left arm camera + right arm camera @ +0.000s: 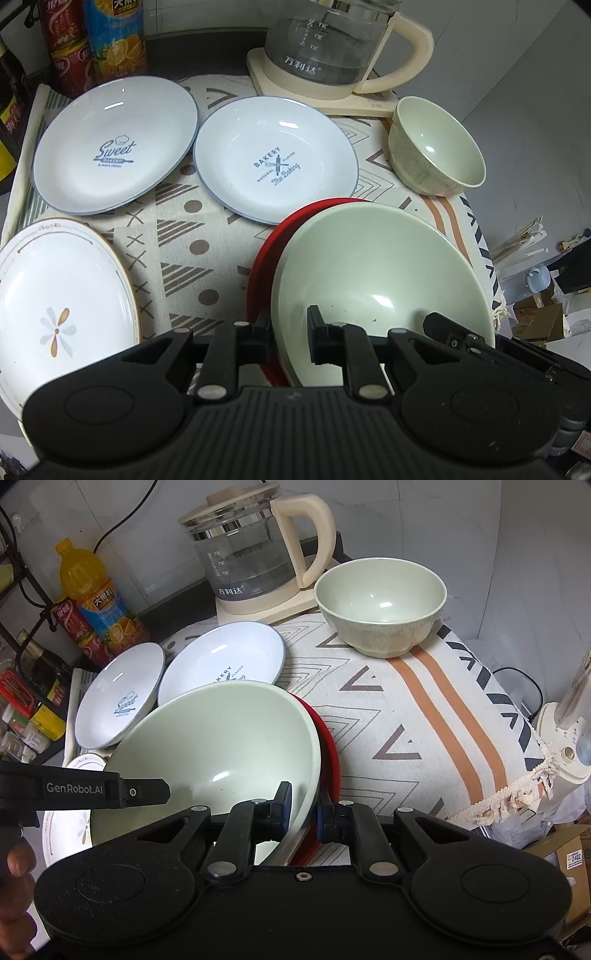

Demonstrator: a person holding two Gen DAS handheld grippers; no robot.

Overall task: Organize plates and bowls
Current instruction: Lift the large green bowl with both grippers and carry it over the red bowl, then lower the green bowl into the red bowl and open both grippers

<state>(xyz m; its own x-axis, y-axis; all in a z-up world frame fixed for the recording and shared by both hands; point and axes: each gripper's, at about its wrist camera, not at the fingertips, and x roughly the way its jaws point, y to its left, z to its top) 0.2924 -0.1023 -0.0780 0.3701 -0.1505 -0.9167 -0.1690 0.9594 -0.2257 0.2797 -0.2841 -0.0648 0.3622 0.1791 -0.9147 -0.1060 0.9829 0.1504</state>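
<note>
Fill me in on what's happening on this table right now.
A person is sorting dishes with two handheld grippers. Both the left gripper and the right gripper are clamped on the rim of a large green bowl, which sits on a red plate. Two white bakery plates, a flower plate and a small green bowl sit apart on the patterned cloth, unstacked.

Glass kettle behind – juice bottle, red cans on the patterned cloth's left

Pale green plate tilted over red plate, green bowl upright
</note>
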